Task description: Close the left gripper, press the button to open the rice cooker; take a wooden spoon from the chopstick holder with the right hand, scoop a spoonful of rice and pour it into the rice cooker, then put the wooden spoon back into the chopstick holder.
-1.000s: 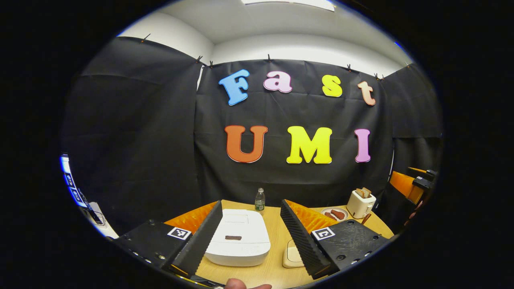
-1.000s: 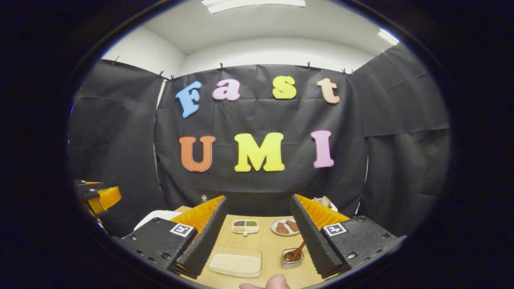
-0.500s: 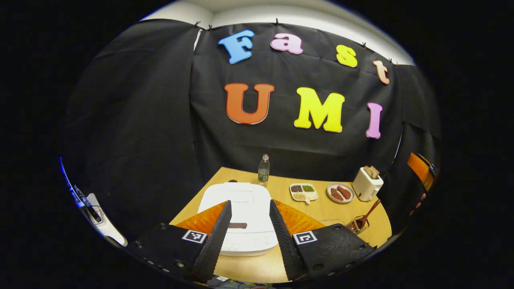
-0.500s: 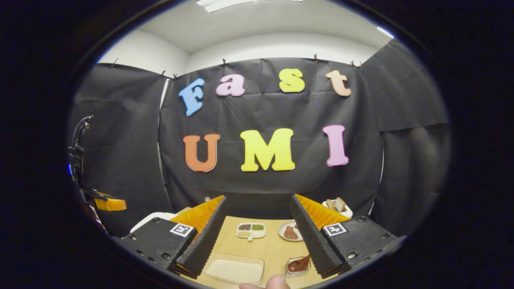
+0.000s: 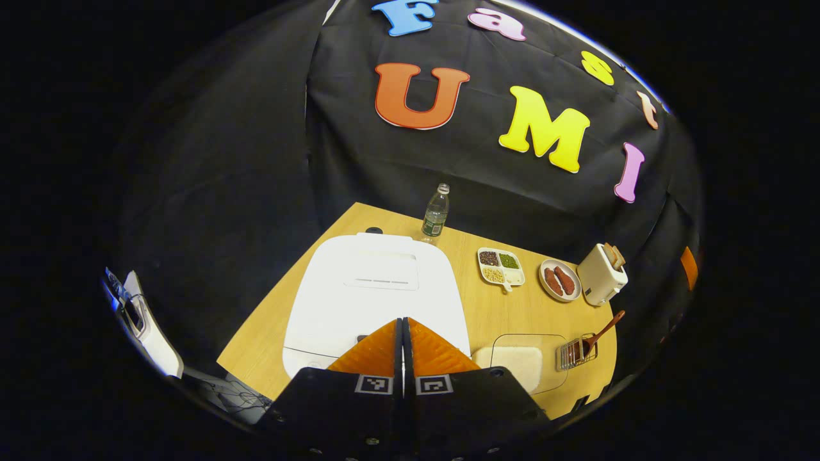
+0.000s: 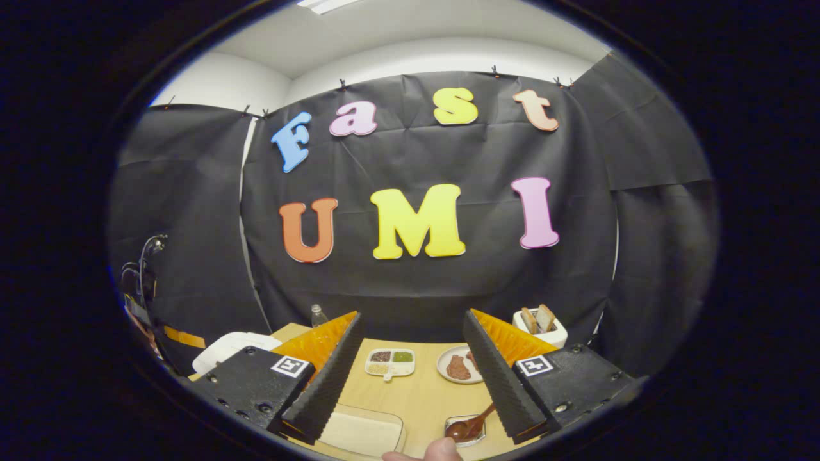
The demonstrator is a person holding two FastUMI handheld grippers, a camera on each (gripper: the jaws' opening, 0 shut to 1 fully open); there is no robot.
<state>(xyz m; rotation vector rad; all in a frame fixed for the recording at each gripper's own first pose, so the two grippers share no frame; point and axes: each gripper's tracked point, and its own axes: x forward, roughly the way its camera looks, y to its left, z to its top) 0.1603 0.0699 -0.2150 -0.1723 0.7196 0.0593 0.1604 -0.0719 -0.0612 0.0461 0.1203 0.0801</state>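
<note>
The rice cooker (image 5: 375, 291) stands on the left part of the counter (image 5: 512, 307) with its white lid down. Its shell looks hard and smooth, and I judge it heavy enough to stay in place under a push. Nothing there needs to be gripped; the point to press is the small dark button at the front edge of the lid, which is almost hidden behind the fingertips.

The left gripper (image 5: 402, 322) has its jaws together with nothing between them. It is tilted down, with the tips just above the front of the lid. I cannot tell if they touch it.

The wooden spoon (image 5: 599, 334) leans in the chopstick holder (image 5: 572, 353) on the right side of the counter, beside the clear tray of rice (image 5: 519, 365). The spoon should be light and stiff; the free upper handle is the best place to take it.

The right gripper (image 6: 413, 378) is held level and low over the counter, its jaws wide apart and empty, with the spoon close to its right finger.
</note>
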